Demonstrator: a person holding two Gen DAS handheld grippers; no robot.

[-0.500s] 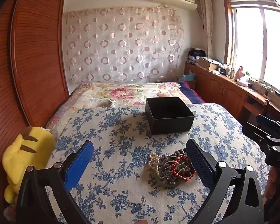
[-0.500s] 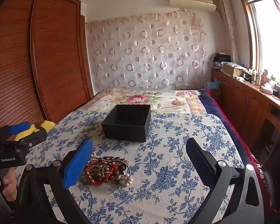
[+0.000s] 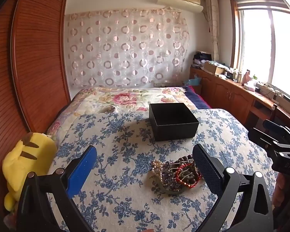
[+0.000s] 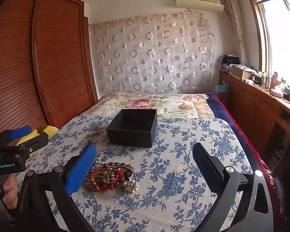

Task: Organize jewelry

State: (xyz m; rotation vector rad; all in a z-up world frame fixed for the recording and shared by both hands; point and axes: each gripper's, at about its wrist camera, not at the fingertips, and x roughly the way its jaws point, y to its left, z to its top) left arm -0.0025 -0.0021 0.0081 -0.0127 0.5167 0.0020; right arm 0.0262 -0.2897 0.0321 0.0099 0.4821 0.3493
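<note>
We hold both grippers over bed (image 3: 114, 135), nothing gripped. Left gripper (image 3: 145, 166) fingers wide apart; right gripper (image 4: 145, 164) fingers wide apart. Jewelry pile (image 3: 176, 174) lies on bed just on our side of black box (image 3: 172, 121), box looks empty. Pile likely light, limp, tangled, beads slippery; we judge red cord bracelet (image 4: 104, 177) easiest hold.

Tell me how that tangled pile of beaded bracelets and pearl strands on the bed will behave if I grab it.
The tangled pile of beaded bracelets and pearl strands looks floppy: loose loops will likely sag. Since the strands overlap, pulling the red cord bracelet will probably drag others along. Round beads may slip, though the soft blue floral quilt should stop rolling.
</note>
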